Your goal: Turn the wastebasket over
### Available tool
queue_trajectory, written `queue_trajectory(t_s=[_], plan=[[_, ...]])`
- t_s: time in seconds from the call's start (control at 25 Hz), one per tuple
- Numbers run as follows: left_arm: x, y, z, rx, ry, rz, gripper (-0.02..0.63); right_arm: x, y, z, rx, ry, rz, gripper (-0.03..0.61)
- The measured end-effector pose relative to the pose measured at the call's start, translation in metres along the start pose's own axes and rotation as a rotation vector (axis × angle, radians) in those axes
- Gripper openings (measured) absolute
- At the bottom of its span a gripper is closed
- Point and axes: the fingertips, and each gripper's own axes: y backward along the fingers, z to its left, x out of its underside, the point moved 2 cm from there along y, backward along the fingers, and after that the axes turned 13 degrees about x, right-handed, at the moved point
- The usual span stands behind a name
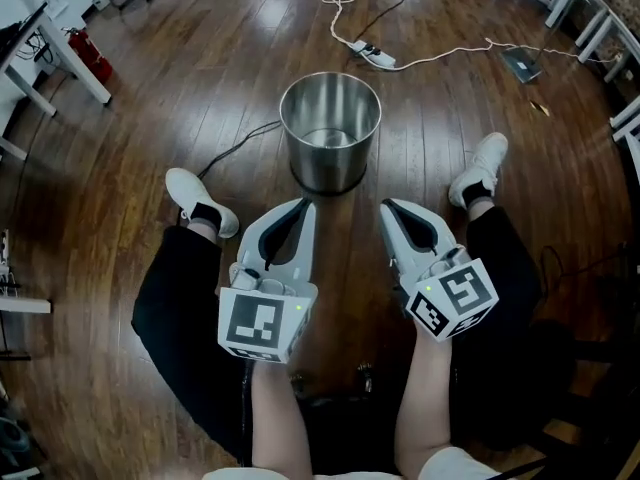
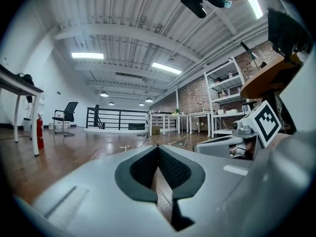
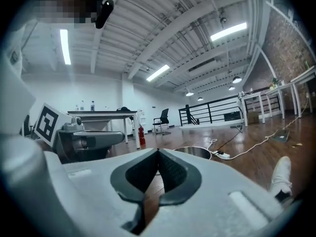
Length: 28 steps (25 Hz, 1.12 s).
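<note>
Wooden floor [image 1: 150,88]: wastebasket [image 1: 330,168] mouth-up (bottom glare-blurred, perhaps bare); left tool [image 1: 305,204] and right tool [image 1: 388,206] both pinched closed.

Legs: loose black trousers [image 1: 172,313].
Feet: white trainers [image 1: 195,193] over black socks [image 1: 203,215].
Tools: pale grey moulded-plastic left gripper [image 1: 305,204] and right gripper [image 1: 388,206], each with dark grey ribbed pads [image 2: 174,170].
Markings: white marker cubes [image 1: 262,325] printed with black squares, each with a small green light.
</note>
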Motion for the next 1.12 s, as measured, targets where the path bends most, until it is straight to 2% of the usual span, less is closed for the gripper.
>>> queue_trajectory(t_s=[0.24,0.4,0.56,0.8,1.12], plan=[[0.011,0.062,-0.078,-0.015,0.049,-0.021,0.015,0.021,0.095,0.038,-0.02,0.04,0.032,-0.008],[0.014,0.104,-0.141,0.002,0.021,-0.039,0.015,0.027,0.165,0.049,0.013,0.056,0.021,-0.008],[0.002,0.145,-0.191,0.004,-0.021,-0.047,0.015,0.024,0.23,0.06,0.046,0.074,-0.004,-0.008],[-0.017,0.181,-0.225,-0.024,-0.053,-0.08,0.015,0.001,0.294,0.066,0.095,0.084,-0.039,-0.008],[-0.034,0.198,-0.238,-0.021,-0.09,-0.084,0.015,-0.019,0.315,0.079,0.102,0.081,-0.078,-0.008]])
